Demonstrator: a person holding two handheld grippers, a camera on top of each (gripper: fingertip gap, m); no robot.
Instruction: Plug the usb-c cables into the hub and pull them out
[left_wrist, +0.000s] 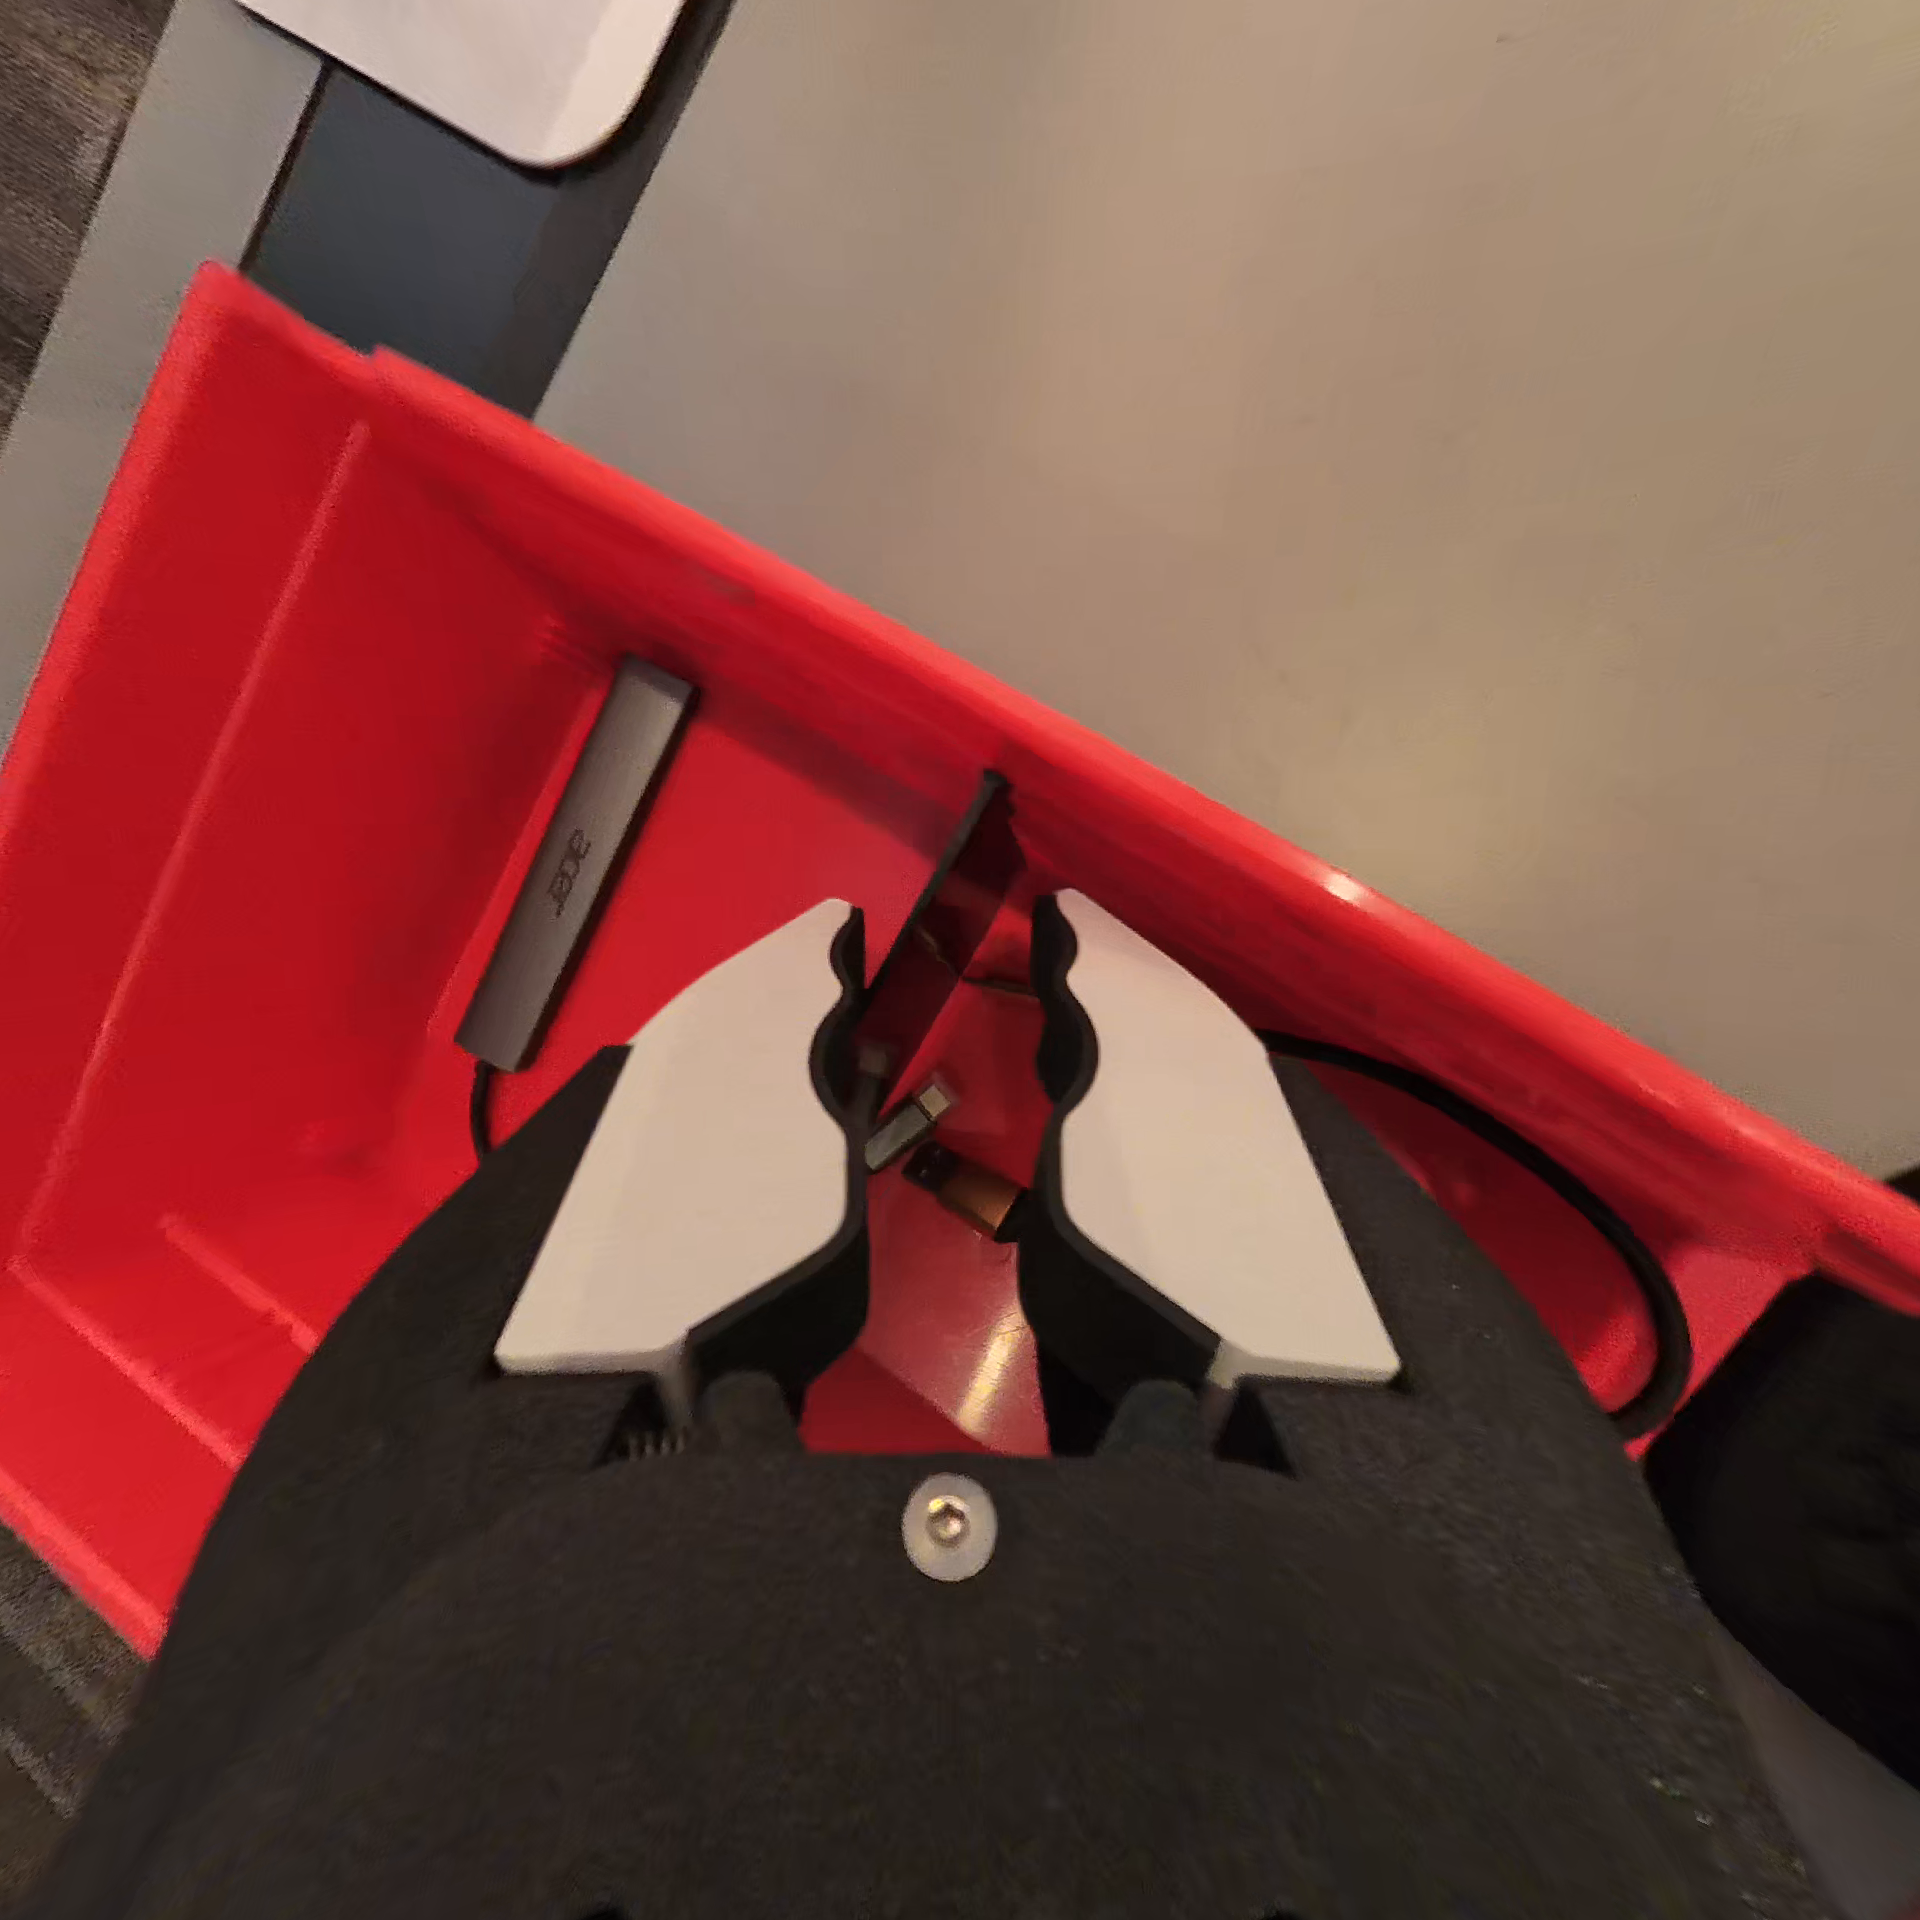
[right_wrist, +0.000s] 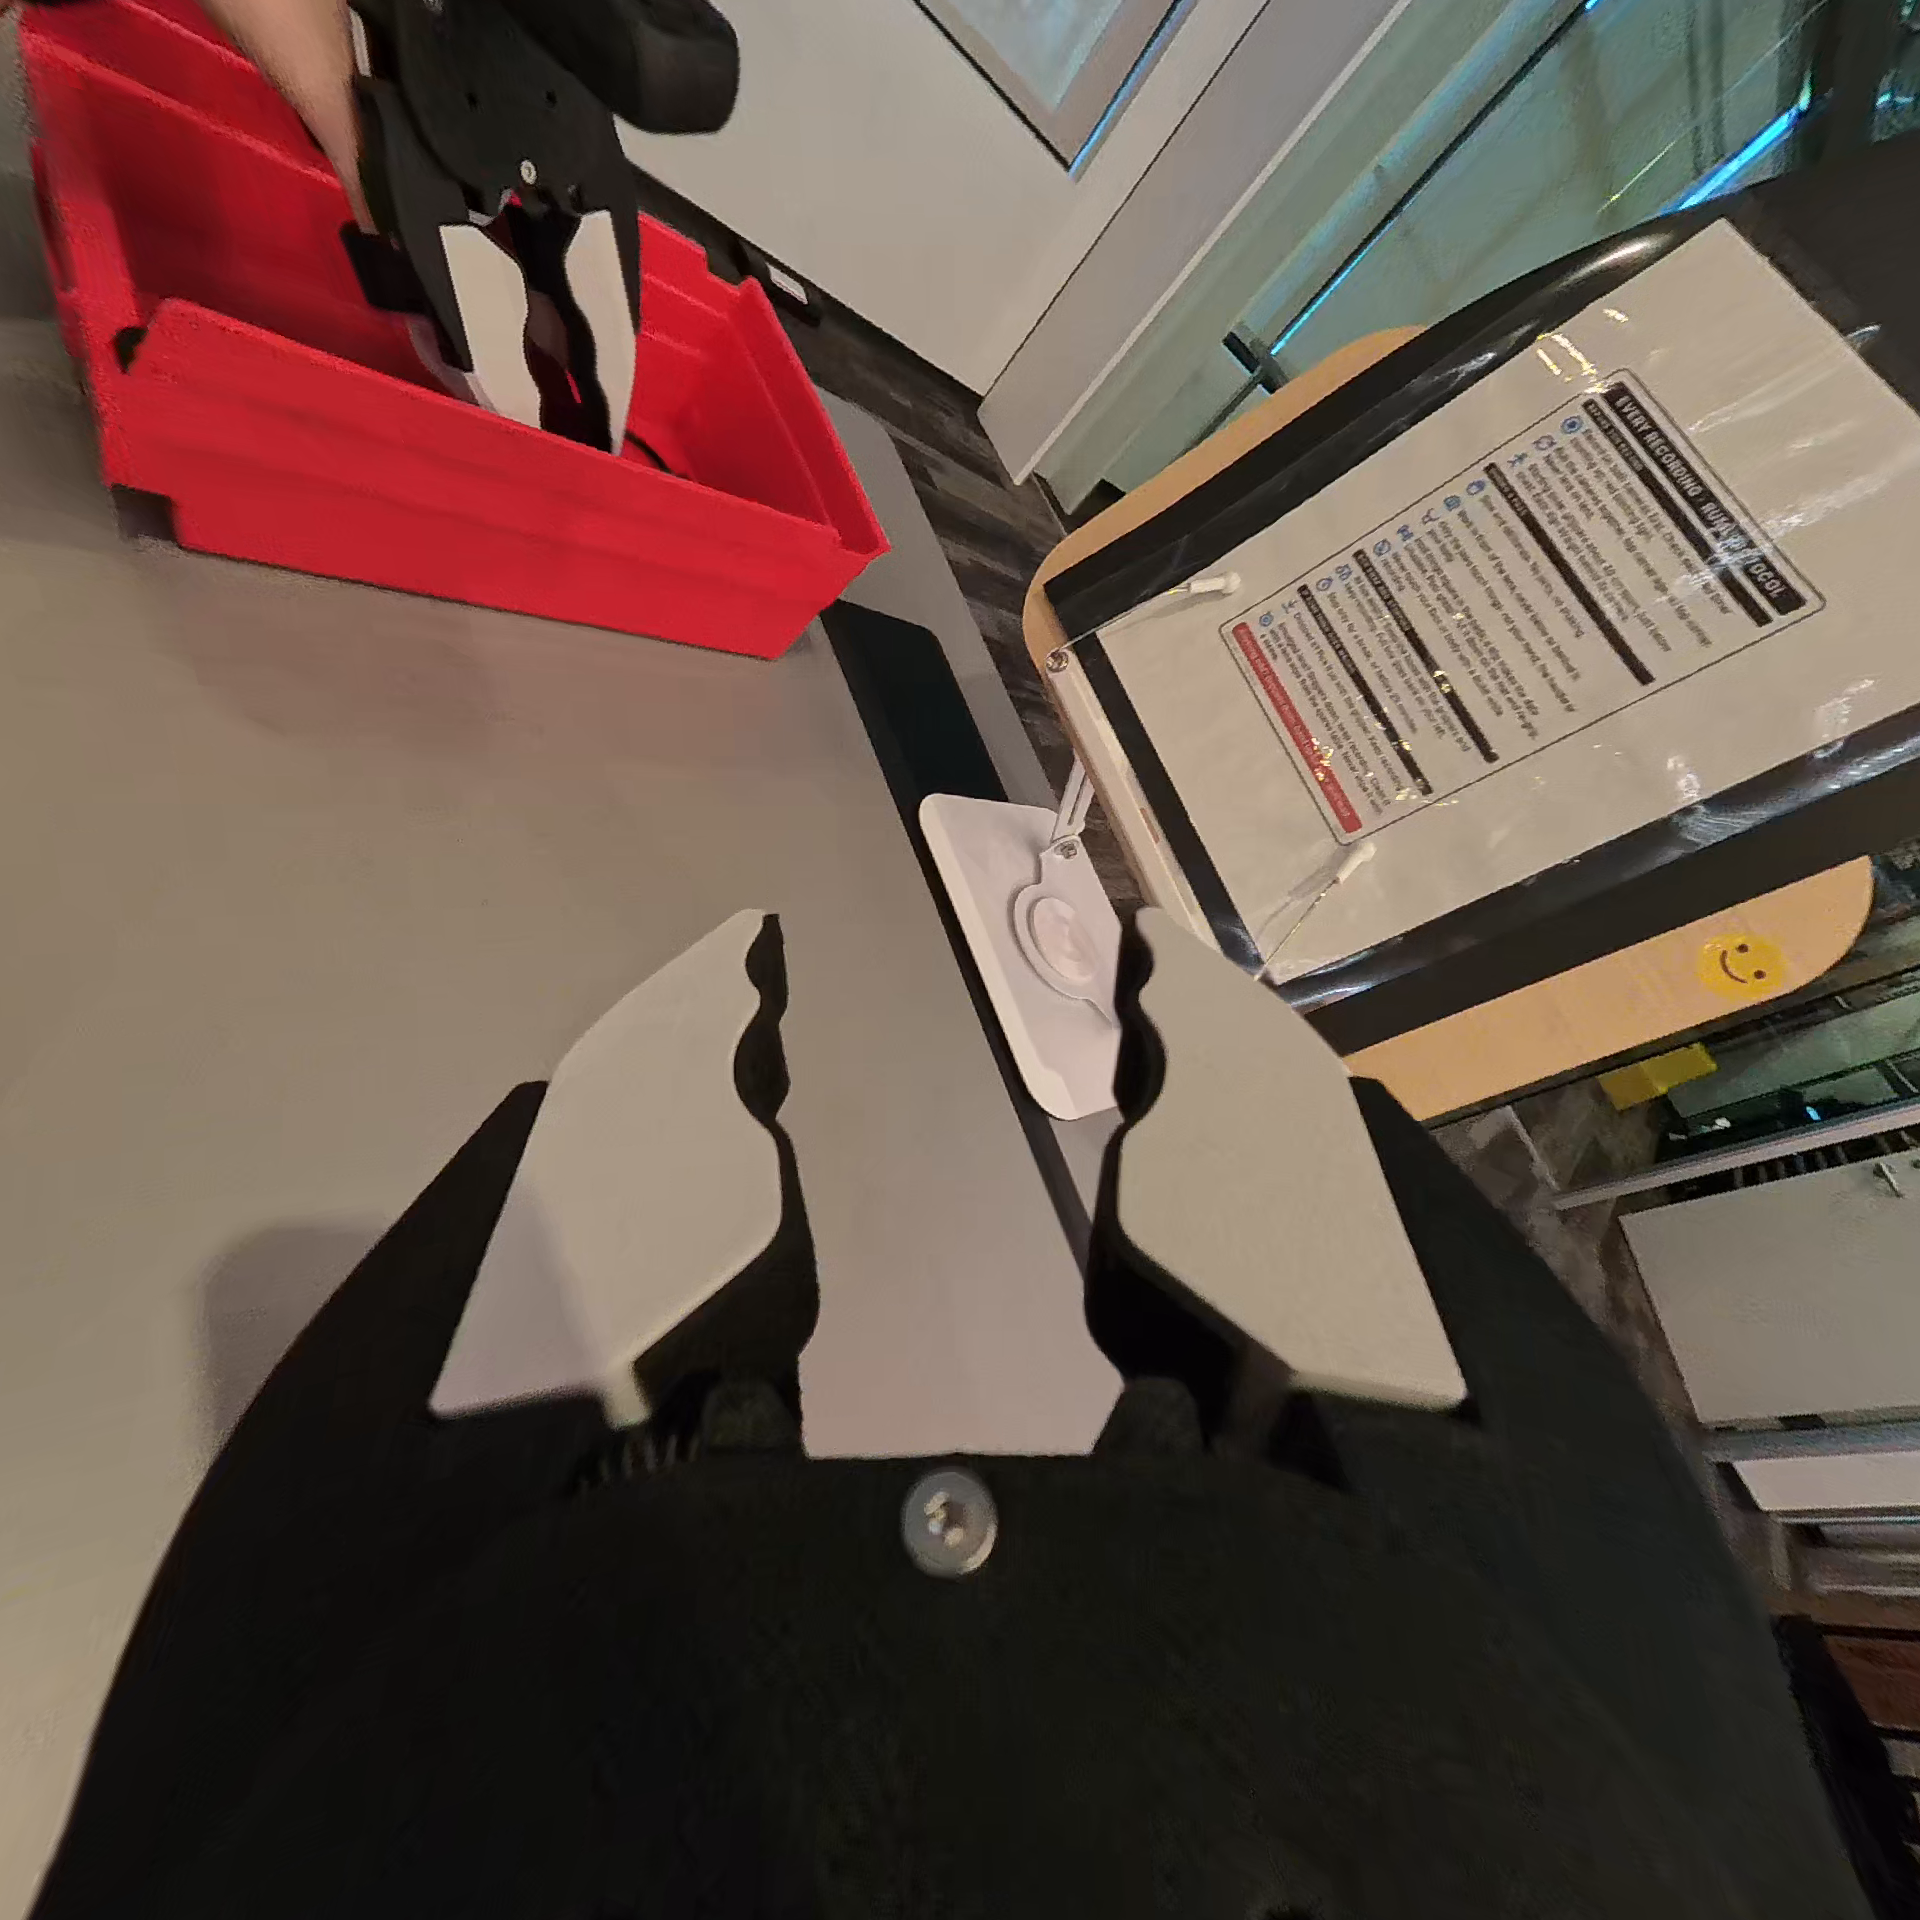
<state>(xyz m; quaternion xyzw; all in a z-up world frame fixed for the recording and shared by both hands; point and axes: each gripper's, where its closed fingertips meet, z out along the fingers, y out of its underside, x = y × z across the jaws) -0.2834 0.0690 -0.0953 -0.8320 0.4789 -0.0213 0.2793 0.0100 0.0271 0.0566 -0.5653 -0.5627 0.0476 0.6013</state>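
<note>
In the left wrist view a grey slim hub (left_wrist: 577, 862) lies on the floor of a red bin (left_wrist: 312, 831). My left gripper (left_wrist: 948, 925) is open inside the bin, its fingers on either side of a dark glossy flat slab (left_wrist: 971, 883) that leans on the bin's far wall. Two cable plugs, one grey (left_wrist: 904, 1127) and one dark (left_wrist: 966, 1195), lie on the bin floor between the fingers. A black cable (left_wrist: 1621, 1247) loops at the right. My right gripper (right_wrist: 956, 925) is open and empty over the grey table (right_wrist: 416, 831), well away from the bin (right_wrist: 468, 520).
The left gripper (right_wrist: 551, 416) shows dipped into the bin in the right wrist view, with a hand behind it. A white stand base (right_wrist: 997, 862) sits at the table's right edge, holding a board with a laminated sheet (right_wrist: 1455, 623). Shelves stand beyond. Across from one pair of fingers to the other is roughly 35 cm.
</note>
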